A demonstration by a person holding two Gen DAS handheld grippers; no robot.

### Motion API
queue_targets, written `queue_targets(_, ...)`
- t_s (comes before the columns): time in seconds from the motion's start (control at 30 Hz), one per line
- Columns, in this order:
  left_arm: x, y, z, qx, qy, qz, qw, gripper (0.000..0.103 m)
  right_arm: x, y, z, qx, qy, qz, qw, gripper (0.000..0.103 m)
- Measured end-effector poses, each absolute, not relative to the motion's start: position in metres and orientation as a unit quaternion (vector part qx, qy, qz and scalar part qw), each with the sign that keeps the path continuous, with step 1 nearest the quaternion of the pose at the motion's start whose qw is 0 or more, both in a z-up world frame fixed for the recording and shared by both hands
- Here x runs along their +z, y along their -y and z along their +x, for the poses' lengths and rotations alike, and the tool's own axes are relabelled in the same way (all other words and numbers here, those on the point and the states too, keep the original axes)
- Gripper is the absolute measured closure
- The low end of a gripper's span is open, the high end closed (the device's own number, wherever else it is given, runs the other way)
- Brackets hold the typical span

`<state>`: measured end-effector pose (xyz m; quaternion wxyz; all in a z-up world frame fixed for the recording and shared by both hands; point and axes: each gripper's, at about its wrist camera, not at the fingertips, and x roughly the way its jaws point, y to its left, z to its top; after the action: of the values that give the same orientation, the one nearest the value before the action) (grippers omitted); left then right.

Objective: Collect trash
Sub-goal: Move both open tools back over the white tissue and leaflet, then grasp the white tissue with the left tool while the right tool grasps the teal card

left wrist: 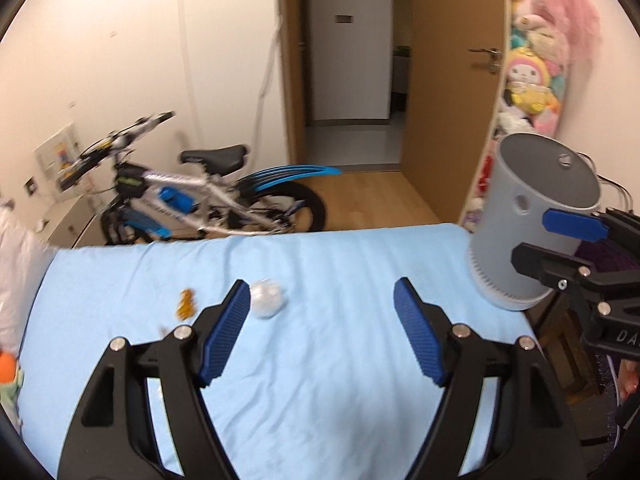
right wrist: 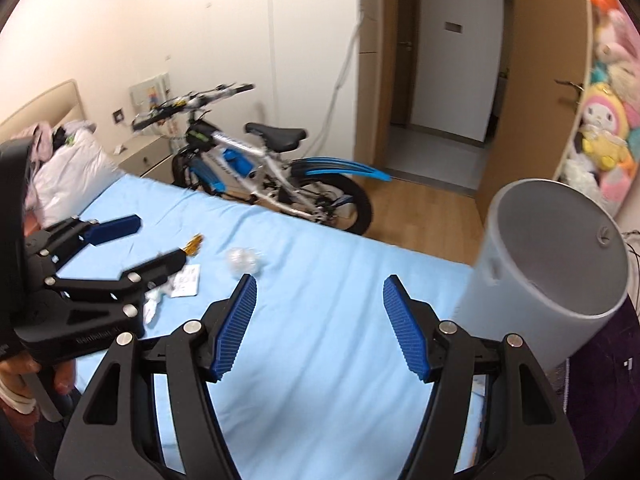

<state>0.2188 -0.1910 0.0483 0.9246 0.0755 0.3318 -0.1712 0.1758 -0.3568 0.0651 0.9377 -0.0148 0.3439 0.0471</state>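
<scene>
A light blue bed sheet (left wrist: 340,360) fills the foreground. On it lie a crumpled clear plastic ball (left wrist: 267,298) (right wrist: 242,260), a gold wrapper (left wrist: 186,304) (right wrist: 194,246), a printed white paper slip (right wrist: 186,280) and a crumpled white tissue (right wrist: 154,300). My left gripper (left wrist: 320,292) (right wrist: 160,240) is open and empty, with the plastic ball just past its left fingertip. My right gripper (right wrist: 320,284) (left wrist: 532,238) is open and empty above the bare sheet. A grey bin (left wrist: 532,220) (right wrist: 552,248) stands tilted at the bed's right end, to the right of the right gripper's fingers.
A bicycle (left wrist: 200,200) (right wrist: 272,176) leans by the wall behind the bed. An open wooden door (left wrist: 452,100) and a rack of plush toys (left wrist: 536,72) are at the right. Pillows and clothes (right wrist: 68,160) lie at the bed's head. A hand (right wrist: 24,368) holds the left gripper.
</scene>
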Motion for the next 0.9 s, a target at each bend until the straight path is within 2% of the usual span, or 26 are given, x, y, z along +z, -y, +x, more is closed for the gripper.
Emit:
queue_targets(0.43,0.002,0.033,0.208,-0.067,-0.370,0.018,0.926,0.029,0.005,0.210,0.192,0.123,-0.376,-0.022,0.918,0.040)
queue_targets(0.63,-0.027,-0.006,0.212,-0.047,-0.389,0.018,0.920,0.029,-0.030,0.155,0.208,0.161,-0.403,-0.019,0.901,0.040)
queue_targets(0.9,-0.070,-0.038,0.228,-0.027,-0.416,0.015,0.909,0.029,-0.067,0.104,0.234,0.180,-0.428,-0.046,0.885,0.048)
